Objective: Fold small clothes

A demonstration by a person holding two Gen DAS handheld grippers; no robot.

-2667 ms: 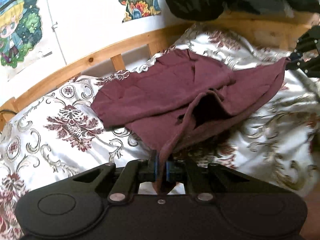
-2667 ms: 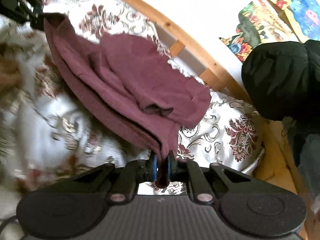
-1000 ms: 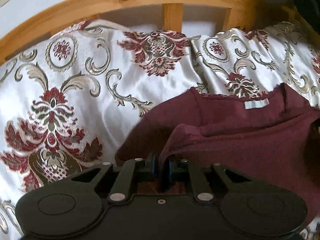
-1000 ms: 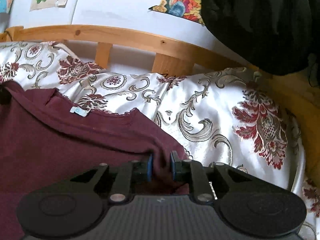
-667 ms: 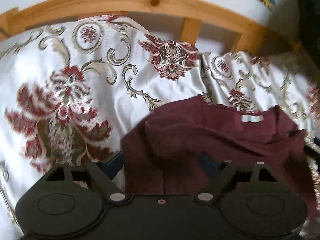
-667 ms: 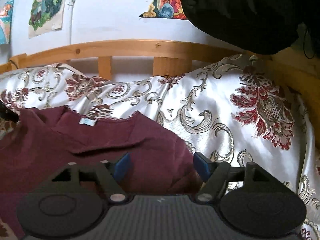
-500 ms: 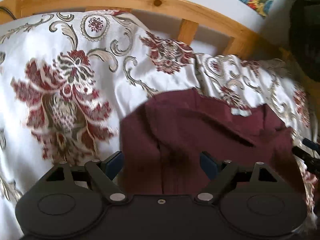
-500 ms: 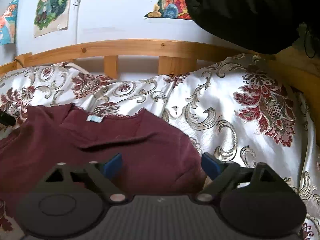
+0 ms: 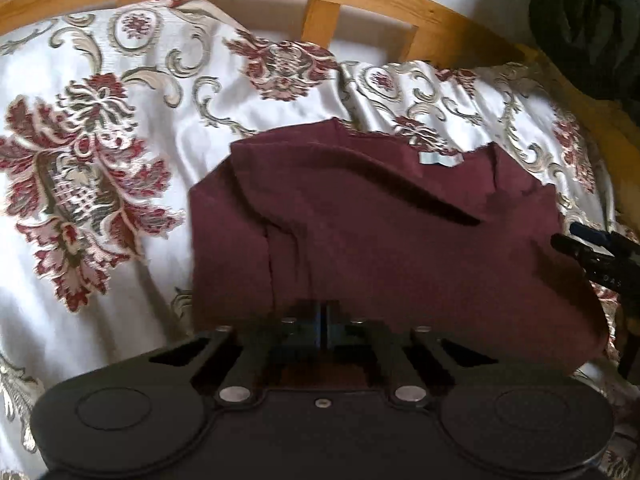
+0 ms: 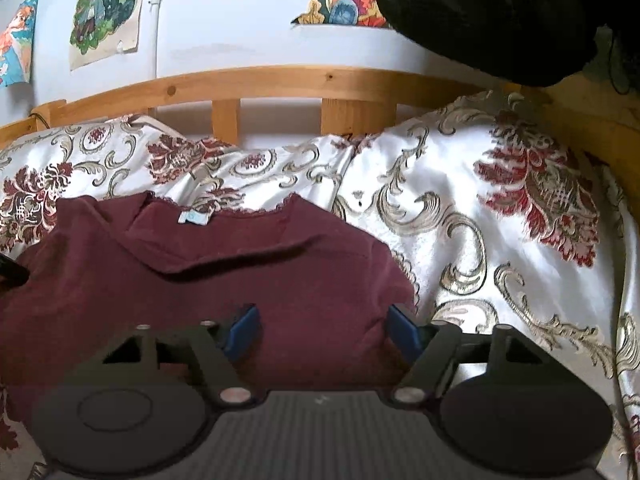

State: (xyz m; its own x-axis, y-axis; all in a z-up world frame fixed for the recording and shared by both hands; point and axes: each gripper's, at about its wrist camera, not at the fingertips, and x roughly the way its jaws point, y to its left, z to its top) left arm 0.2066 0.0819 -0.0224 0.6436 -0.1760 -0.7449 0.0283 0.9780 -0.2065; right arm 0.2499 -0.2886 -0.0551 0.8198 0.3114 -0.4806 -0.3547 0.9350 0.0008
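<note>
A maroon top (image 9: pixel 380 240) lies folded on the flowered bed cover (image 9: pixel 120 160), its pale blue neck label (image 9: pixel 440 159) toward the headboard. My left gripper (image 9: pixel 323 318) hovers over the top's near edge, its jaws shut with no cloth seen between them. In the right wrist view the same top (image 10: pixel 200 280) fills the lower left. My right gripper (image 10: pixel 324 322) stands over its right-hand edge with jaws apart and closing. Cloth lies below and between its blue pads (image 10: pixel 244 326), which do not press on it. The right gripper's fingers (image 9: pixel 592 248) show at the left view's right edge.
A wooden slatted bed rail (image 10: pixel 280 84) runs behind the bed cover (image 10: pixel 500 220). A bulky black garment (image 10: pixel 500 12) hangs over the upper right corner. Cartoon posters (image 10: pixel 106 8) are stuck on the white wall.
Both grippers let go of the top's corners and opened, leaving it folded flat. The left gripper then drew back and shut again. The right jaws have narrowed since half a second ago.
</note>
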